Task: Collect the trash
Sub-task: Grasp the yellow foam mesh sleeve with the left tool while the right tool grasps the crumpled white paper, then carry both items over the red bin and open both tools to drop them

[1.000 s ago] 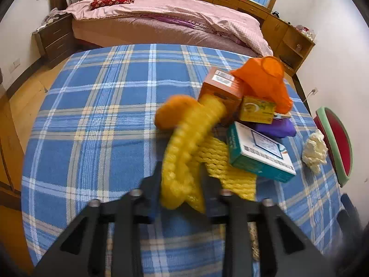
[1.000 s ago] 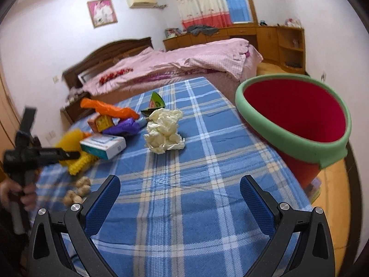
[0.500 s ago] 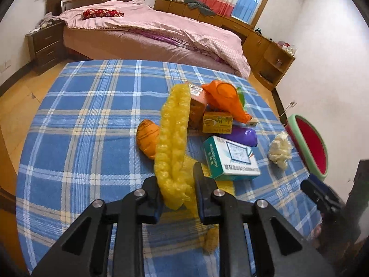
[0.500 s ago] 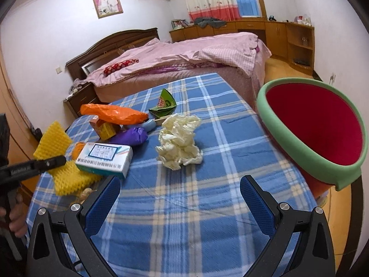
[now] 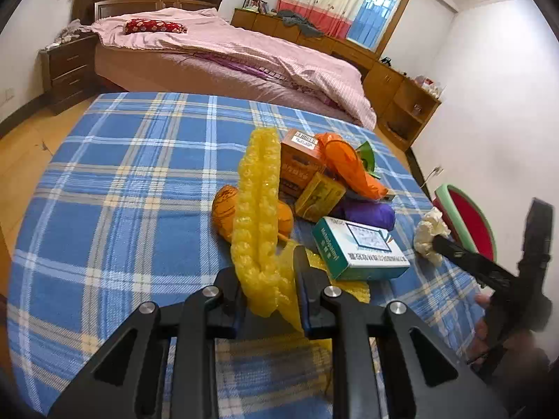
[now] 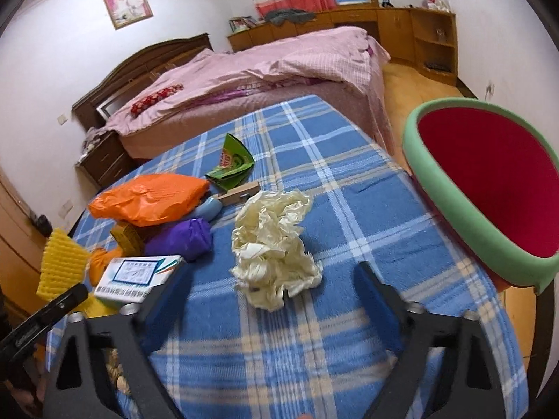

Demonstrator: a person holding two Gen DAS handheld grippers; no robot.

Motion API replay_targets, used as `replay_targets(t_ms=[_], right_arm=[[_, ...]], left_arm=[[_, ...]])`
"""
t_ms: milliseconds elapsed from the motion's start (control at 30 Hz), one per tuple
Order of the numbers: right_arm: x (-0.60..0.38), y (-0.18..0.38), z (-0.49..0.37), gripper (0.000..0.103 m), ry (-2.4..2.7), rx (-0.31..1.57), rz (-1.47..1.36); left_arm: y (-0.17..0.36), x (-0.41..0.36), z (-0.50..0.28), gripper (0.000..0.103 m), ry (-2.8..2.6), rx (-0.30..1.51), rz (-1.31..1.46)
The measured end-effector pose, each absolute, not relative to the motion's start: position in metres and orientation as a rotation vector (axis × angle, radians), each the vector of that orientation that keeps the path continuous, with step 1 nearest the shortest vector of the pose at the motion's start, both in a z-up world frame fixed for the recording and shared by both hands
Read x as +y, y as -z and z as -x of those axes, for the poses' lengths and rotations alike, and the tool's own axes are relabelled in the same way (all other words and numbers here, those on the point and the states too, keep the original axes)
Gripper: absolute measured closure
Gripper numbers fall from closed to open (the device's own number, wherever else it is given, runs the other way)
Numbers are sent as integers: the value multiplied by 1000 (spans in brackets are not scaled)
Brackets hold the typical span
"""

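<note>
My left gripper (image 5: 269,289) is shut on a yellow foam net (image 5: 258,209) and holds it upright above the blue plaid table (image 5: 122,181); the net also shows in the right wrist view (image 6: 61,265). My right gripper (image 6: 272,300) is open, just in front of a crumpled cream wad (image 6: 272,241), which also shows in the left wrist view (image 5: 429,234). A red bin with a green rim (image 6: 489,188) stands off the table's right edge.
A trash pile lies on the table: teal-white box (image 5: 356,248), purple bag (image 6: 181,237), orange bag (image 6: 150,197), brown box (image 5: 300,164), yellow box (image 5: 318,195), orange fruit (image 5: 227,209), green wrapper (image 6: 232,162). A pink bed (image 5: 227,52) stands behind.
My left gripper has lifted the yellow net higher off the table. My right gripper has moved forward to the cream wad, and the bin now sits further right.
</note>
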State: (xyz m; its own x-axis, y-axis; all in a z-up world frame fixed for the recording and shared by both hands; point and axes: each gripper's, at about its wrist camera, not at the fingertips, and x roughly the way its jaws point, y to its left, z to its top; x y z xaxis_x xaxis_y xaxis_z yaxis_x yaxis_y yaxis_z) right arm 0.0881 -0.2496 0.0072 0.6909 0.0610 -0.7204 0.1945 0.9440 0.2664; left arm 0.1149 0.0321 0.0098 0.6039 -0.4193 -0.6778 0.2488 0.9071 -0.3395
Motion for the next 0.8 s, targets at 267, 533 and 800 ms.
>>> replay_targets(t_ms=[267,533,800], right_arm=[[-245,1,-95,59,93,833,-303],[-245,-3,-86,80,78,810,-312],[-242,-18,-59,85,57,761,-302]], left_arm=[[-7,37,-118,80,403,832,256],[-11,41,-114,67,354,811,258],[-21,47,-100,92,358,783,261]])
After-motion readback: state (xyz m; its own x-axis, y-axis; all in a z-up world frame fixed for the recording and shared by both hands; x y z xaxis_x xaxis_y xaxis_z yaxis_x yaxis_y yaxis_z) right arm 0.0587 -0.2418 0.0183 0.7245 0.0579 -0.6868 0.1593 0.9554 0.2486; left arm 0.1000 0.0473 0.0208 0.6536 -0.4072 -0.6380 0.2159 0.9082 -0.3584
